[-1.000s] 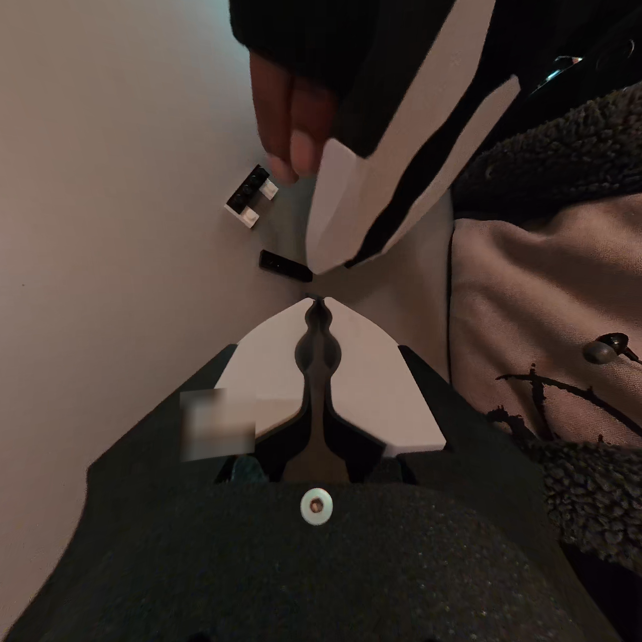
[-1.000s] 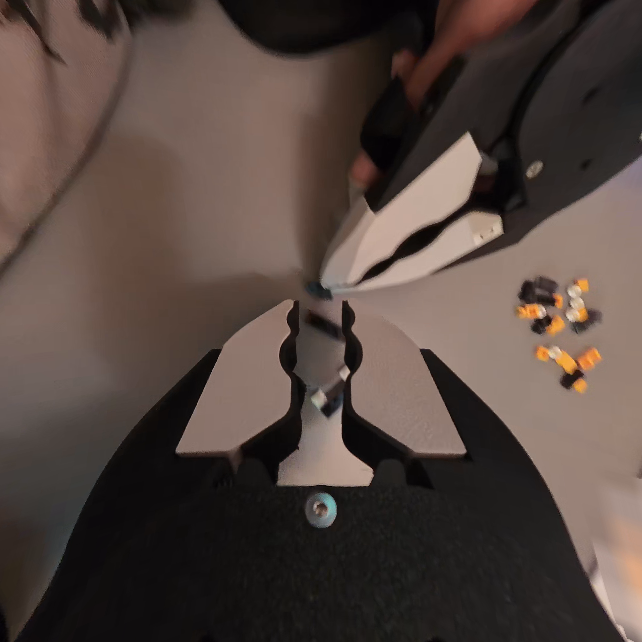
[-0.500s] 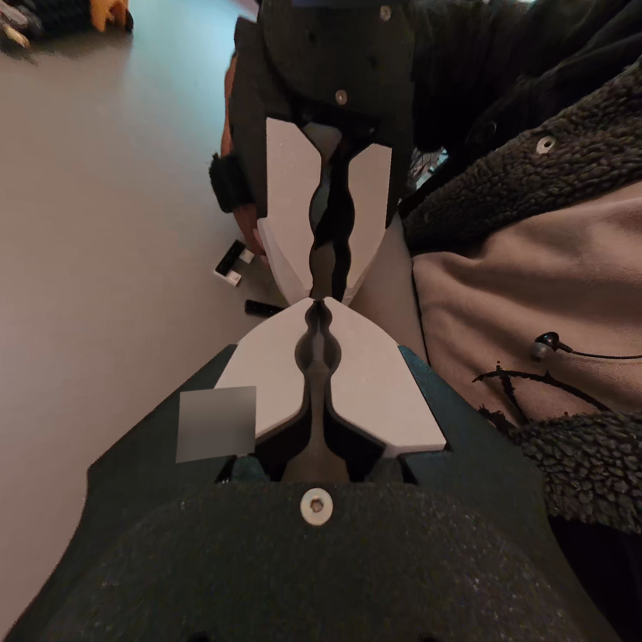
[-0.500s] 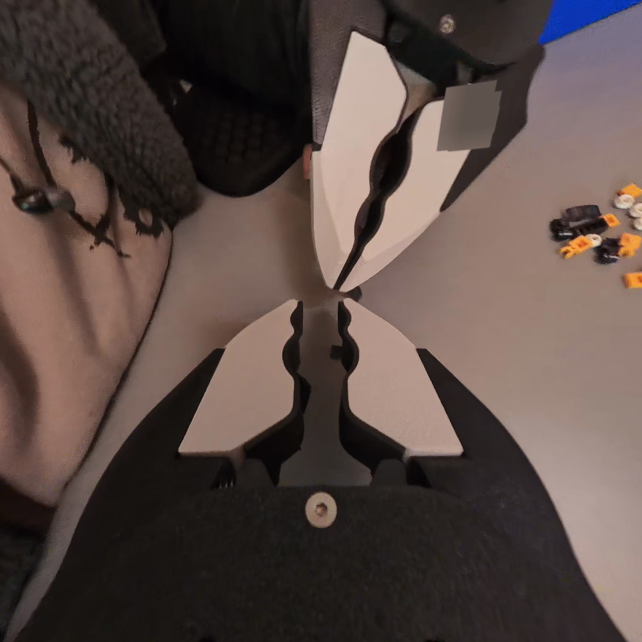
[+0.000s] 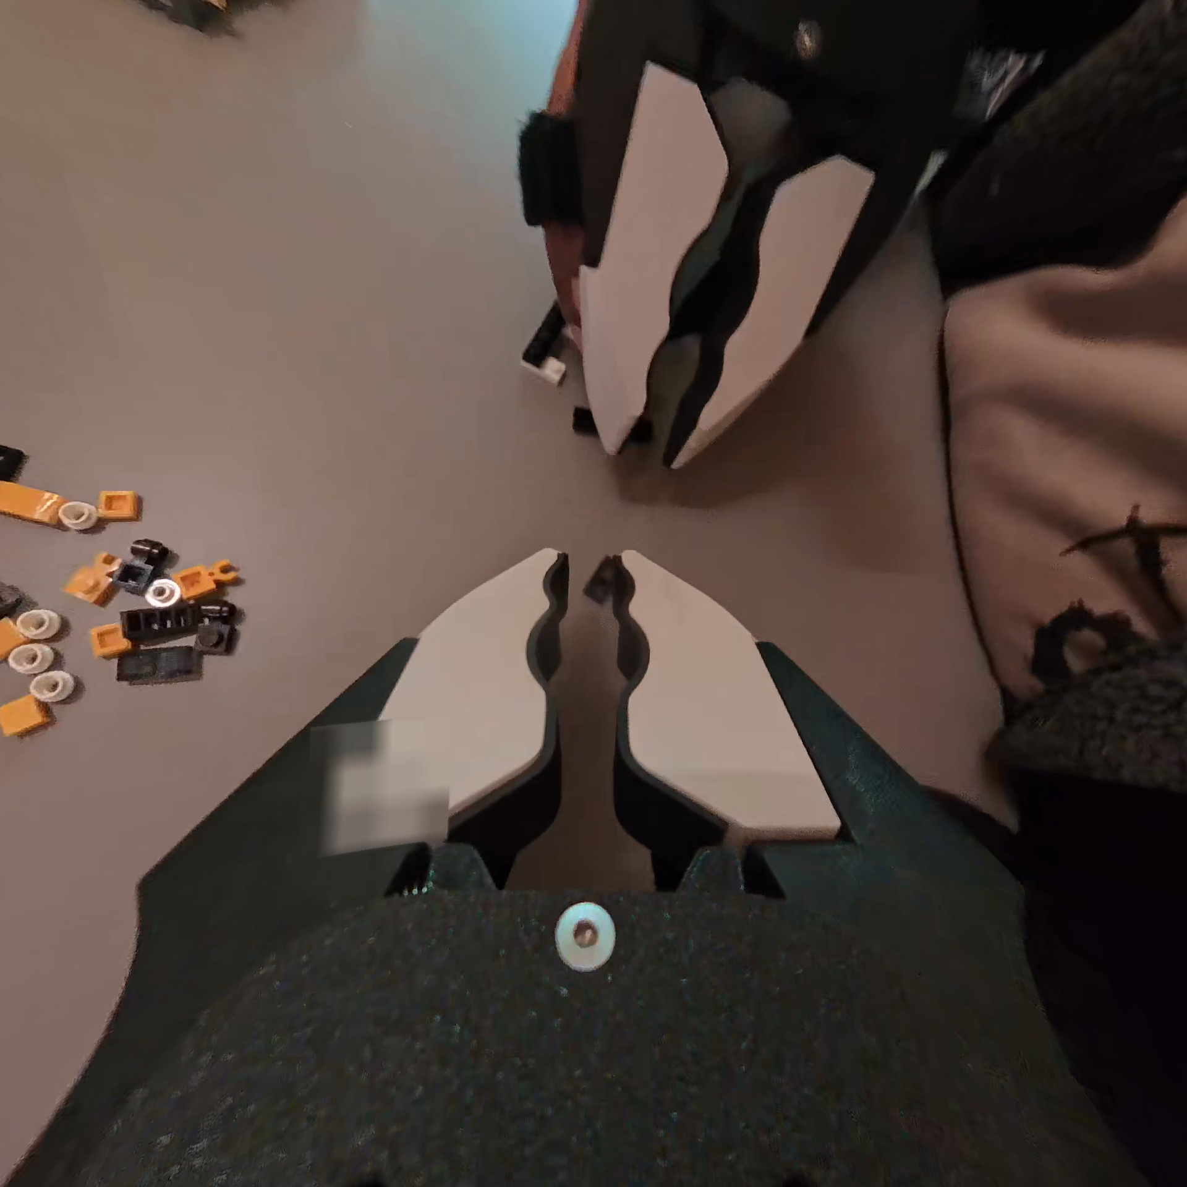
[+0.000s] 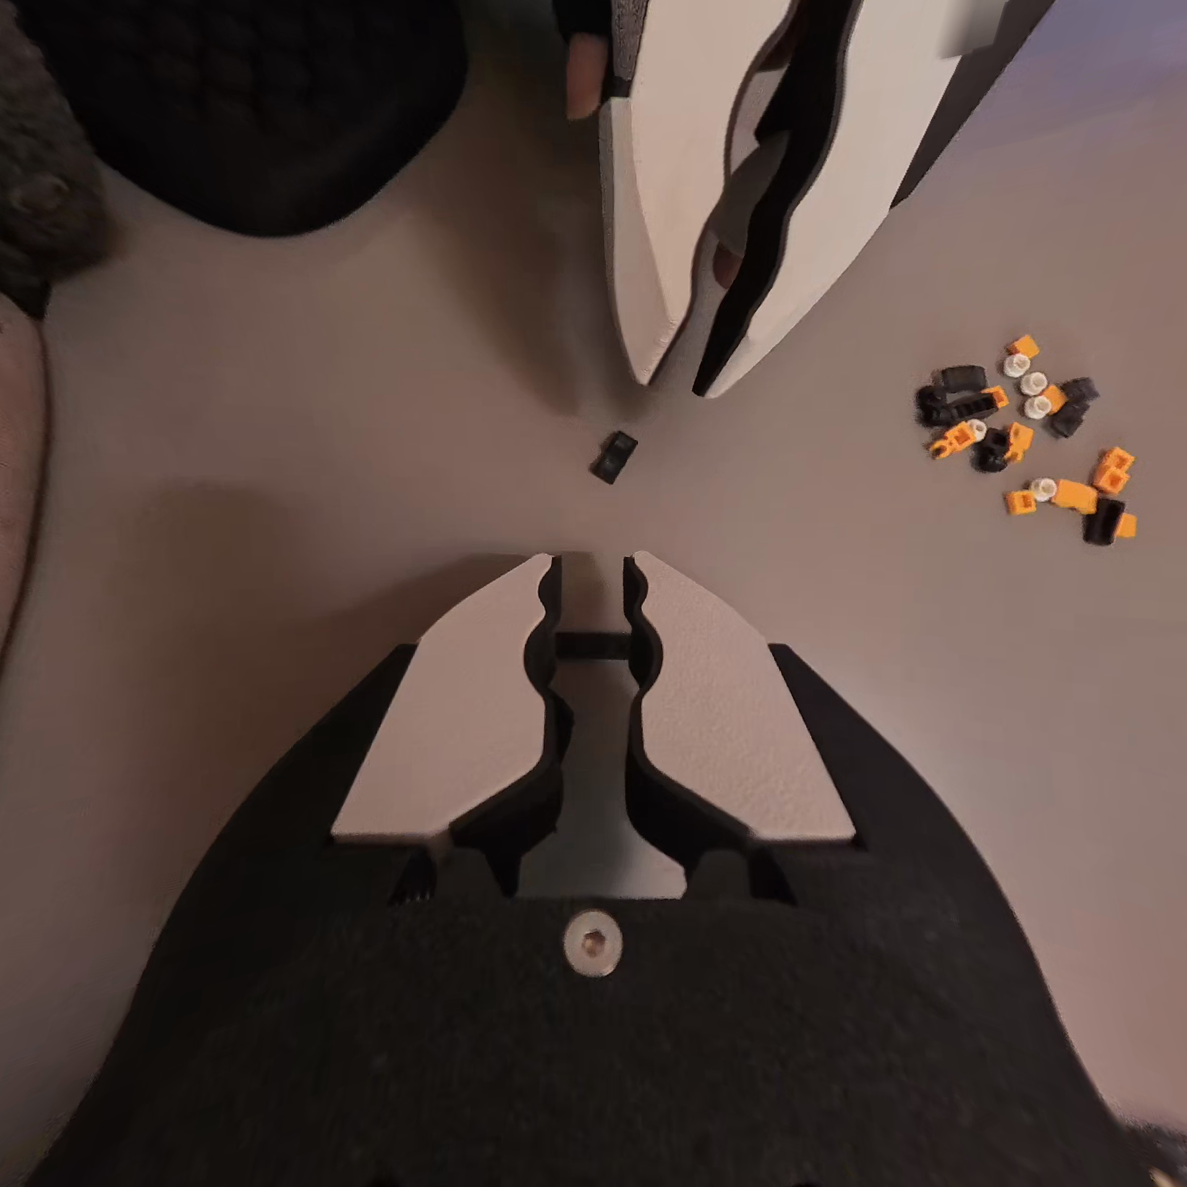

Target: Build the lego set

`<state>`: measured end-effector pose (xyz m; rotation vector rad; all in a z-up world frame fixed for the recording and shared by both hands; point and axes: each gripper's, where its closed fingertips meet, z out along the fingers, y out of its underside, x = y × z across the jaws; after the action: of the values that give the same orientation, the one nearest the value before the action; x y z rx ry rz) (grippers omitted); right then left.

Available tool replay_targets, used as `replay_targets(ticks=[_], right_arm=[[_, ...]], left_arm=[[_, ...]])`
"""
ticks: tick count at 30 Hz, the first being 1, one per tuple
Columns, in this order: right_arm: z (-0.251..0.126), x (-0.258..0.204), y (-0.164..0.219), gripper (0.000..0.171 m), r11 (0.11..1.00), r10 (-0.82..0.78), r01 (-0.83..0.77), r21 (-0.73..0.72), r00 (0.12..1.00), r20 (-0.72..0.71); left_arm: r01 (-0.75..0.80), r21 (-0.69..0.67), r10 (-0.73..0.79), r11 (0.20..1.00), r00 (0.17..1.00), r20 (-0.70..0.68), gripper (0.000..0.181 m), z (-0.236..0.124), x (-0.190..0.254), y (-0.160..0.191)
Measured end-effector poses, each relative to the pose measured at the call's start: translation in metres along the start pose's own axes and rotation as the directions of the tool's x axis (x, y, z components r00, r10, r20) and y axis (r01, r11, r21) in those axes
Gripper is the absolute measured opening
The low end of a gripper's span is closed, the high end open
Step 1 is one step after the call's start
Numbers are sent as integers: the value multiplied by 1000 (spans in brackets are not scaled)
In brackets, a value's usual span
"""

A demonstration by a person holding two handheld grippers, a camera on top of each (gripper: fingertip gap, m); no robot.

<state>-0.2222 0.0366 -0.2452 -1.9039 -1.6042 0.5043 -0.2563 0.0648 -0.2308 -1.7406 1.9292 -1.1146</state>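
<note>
My left gripper (image 5: 594, 559) is slightly open and empty. A small black Lego piece (image 5: 600, 584) lies on the grey table just by its right fingertip; the right wrist view shows it (image 6: 613, 456) loose on the table below the left gripper (image 6: 671, 388). My right gripper (image 6: 591, 559) has a narrow gap. A black plate (image 6: 591, 645) shows across that gap, lying under the fingers. From the left wrist view the right gripper (image 5: 642, 449) hovers over that plate (image 5: 581, 421), beside a black-and-white assembly (image 5: 546, 350).
A pile of loose orange, black and white pieces (image 5: 141, 610) lies at the left; it also shows at the right of the right wrist view (image 6: 1028, 424). The person's beige garment (image 5: 1060, 449) and dark fleece border the table edge. A hand (image 6: 584, 70) holds the left gripper. There is about 5 cm between the tips of the two grippers.
My left gripper has gone from shut to slightly open, and the small black piece now lies on the table. The two grippers have drawn apart. The right gripper's gap is about the same.
</note>
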Motion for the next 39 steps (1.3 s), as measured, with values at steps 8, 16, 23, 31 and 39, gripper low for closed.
replay_targets(ticks=[8,16,23,31,39], right_arm=[[-14,11,24,20,970,-219,232,-78,964,149],[-13,18,33,20,918,-306,362,-164,908,287],[-14,18,33,19,933,-283,328,-147,922,266],[-30,13,36,17,961,-231,258,-100,947,223],[-28,9,32,16,967,-232,248,-54,951,206]], left_arm=[[-155,-78,155,985,988,-7,23,19,3,16],[-310,-154,306,938,951,-49,12,36,10,15],[-491,-196,432,848,858,-278,0,42,17,13],[-521,-275,432,808,841,-326,18,24,15,15],[-486,-350,415,801,872,-260,8,28,8,23]])
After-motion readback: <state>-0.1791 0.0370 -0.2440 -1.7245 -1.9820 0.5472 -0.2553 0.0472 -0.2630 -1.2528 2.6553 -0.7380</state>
